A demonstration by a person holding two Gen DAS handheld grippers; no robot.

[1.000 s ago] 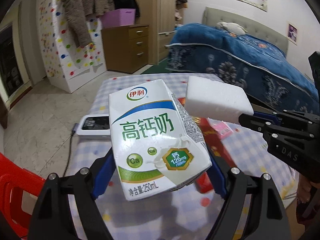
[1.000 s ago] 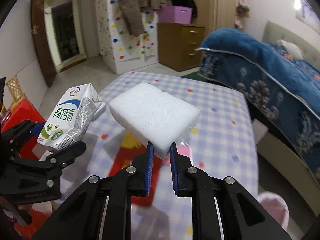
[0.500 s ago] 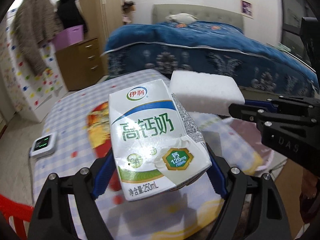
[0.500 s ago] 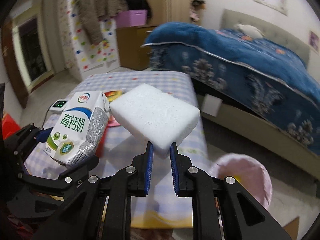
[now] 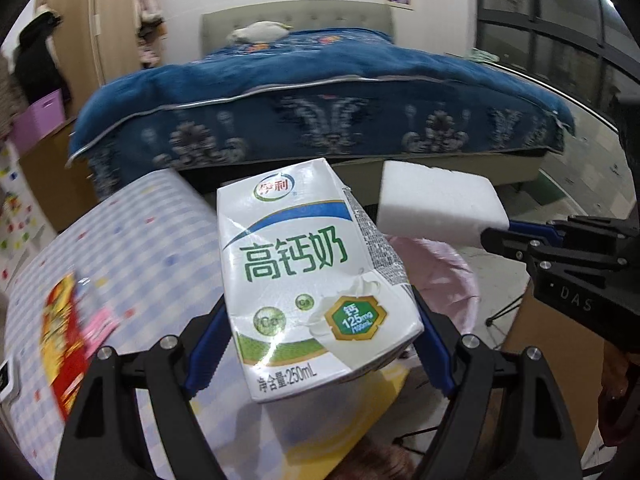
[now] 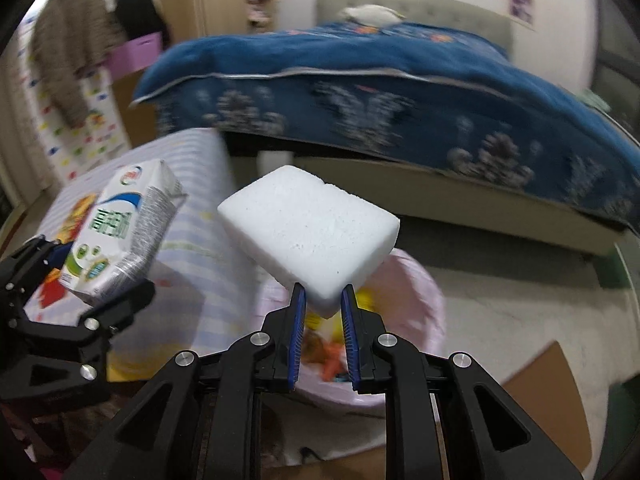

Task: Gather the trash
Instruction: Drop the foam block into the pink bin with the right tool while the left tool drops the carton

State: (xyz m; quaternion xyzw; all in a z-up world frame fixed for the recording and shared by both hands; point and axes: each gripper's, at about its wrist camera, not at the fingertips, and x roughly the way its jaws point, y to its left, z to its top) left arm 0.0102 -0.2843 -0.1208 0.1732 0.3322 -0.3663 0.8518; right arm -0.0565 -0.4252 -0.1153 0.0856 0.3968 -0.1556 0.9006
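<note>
Only right wrist view shows trash inside pink bin (image 6: 416, 280) under foam block (image 6: 310, 232).

A table (image 5: 152, 240) covered in a blue-and-white checked cloth with coloured dots fills the 9 o'clock side of the left wrist view. A red and yellow flat packet (image 5: 60, 336) lies on it toward 8 o'clock, touching a pink item (image 5: 102, 326), too blurred to identify. On the floor (image 6: 500, 320) stands a pink-lined bin (image 6: 408, 320) holding orange and yellow scraps.
</note>
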